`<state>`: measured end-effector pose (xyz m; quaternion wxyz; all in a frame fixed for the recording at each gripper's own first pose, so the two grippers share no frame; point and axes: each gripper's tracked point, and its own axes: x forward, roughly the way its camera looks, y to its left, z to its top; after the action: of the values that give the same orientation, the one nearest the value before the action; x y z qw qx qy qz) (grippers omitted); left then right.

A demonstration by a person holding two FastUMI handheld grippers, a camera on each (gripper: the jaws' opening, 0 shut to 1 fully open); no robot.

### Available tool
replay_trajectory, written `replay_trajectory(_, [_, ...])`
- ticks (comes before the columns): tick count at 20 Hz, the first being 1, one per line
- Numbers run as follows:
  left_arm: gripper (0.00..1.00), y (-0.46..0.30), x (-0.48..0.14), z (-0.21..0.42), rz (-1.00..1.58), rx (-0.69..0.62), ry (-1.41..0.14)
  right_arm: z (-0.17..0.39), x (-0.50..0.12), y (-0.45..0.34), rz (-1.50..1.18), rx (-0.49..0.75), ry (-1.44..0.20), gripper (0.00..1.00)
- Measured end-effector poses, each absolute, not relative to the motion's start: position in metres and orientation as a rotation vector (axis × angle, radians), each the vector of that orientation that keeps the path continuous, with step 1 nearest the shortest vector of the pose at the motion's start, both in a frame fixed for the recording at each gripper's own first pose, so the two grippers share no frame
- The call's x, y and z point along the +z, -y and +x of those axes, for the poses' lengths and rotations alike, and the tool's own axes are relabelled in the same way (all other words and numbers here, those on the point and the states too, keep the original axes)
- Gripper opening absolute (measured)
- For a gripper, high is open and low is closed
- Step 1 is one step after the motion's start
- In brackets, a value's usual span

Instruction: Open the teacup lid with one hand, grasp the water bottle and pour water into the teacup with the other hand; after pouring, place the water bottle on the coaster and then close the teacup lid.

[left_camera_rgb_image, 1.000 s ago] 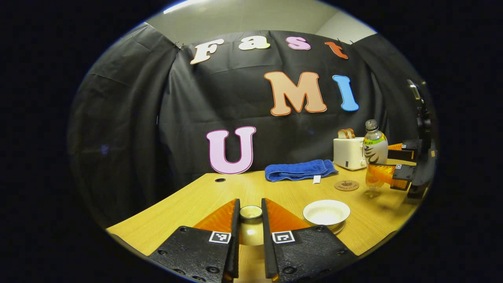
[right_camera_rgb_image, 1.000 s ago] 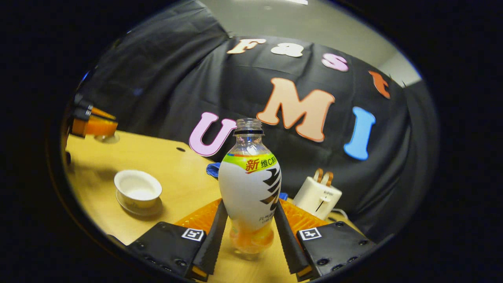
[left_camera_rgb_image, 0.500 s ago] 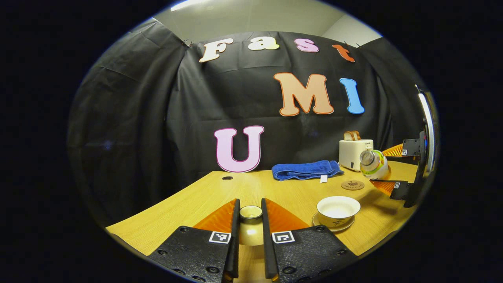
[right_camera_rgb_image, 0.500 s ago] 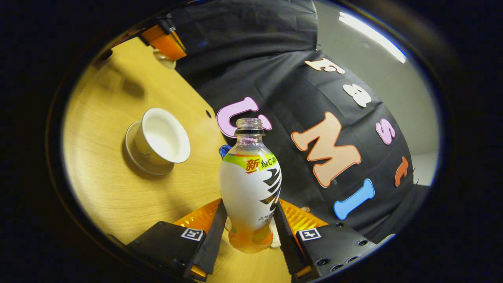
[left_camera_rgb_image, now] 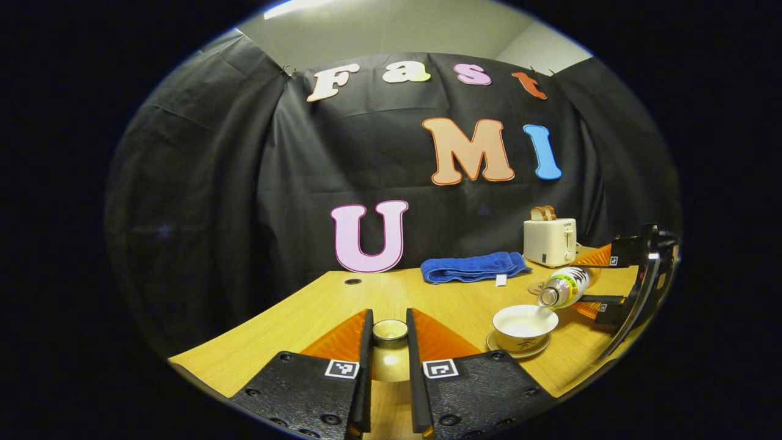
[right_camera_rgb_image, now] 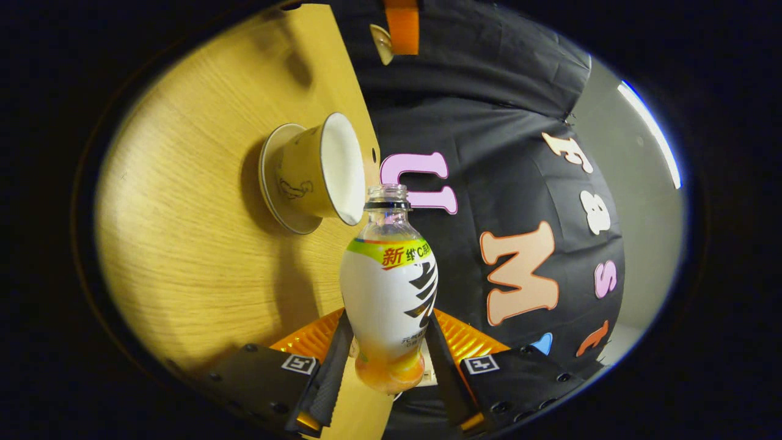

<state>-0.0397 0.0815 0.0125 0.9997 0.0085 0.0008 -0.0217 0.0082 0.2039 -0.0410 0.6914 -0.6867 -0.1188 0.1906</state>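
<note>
Right gripper (right_camera_rgb_image: pixel 385 360) holds bottle (right_camera_rgb_image: pixel 388 287) near-horizontal, mouth over teacup (right_camera_rgb_image: pixel 314 171).

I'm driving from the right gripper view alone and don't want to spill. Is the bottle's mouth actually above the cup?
Observer: Yes. In the left gripper view the bottle is tilted mouth down, with its mouth just above the cup rim on the side nearest the right tool.
Operator: Good. Where is the coaster for afterwards?
Observer: The coaster lies on the table behind the cup, in front of the toaster and partly hidden by the bottle's neck.
Operator: And the lid?
Observer: The left tool holds the lid between both fingers, off to the side of the cup.
</note>
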Motion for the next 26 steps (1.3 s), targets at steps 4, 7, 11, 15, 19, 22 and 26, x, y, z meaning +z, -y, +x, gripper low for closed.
replay_trajectory(4, [0.23,-0.082,0.009,-0.039,-0.004,-0.041,-0.004,0.006,-0.039,-0.207,-1.678,0.406,0.323,0.72])
replay_trajectory(7, [0.23,-0.084,0.008,-0.040,-0.021,-0.038,-0.008,0.007,-0.034,-0.208,-1.750,0.402,0.342,0.73])
replay_trajectory(11, [0.23,-0.082,0.009,-0.042,-0.050,-0.041,0.000,0.009,-0.029,-0.210,-1.834,0.409,0.370,0.71])
replay_trajectory(15, [0.23,-0.078,0.010,-0.042,-0.053,-0.052,-0.001,0.006,-0.021,-0.218,-1.935,0.407,0.427,0.72])
replay_trajectory(19, [0.23,-0.075,0.010,-0.042,-0.083,-0.068,-0.006,0.006,-0.011,-0.223,-2.002,0.397,0.482,0.71])
replay_trajectory(22, [0.23,-0.080,0.010,-0.039,-0.078,-0.055,-0.011,0.005,-0.011,-0.225,-2.032,0.417,0.482,0.72])
replay_trajectory(26, [0.23,-0.078,0.014,-0.035,-0.067,-0.053,-0.001,-0.002,-0.010,-0.233,-2.086,0.444,0.524,0.73])
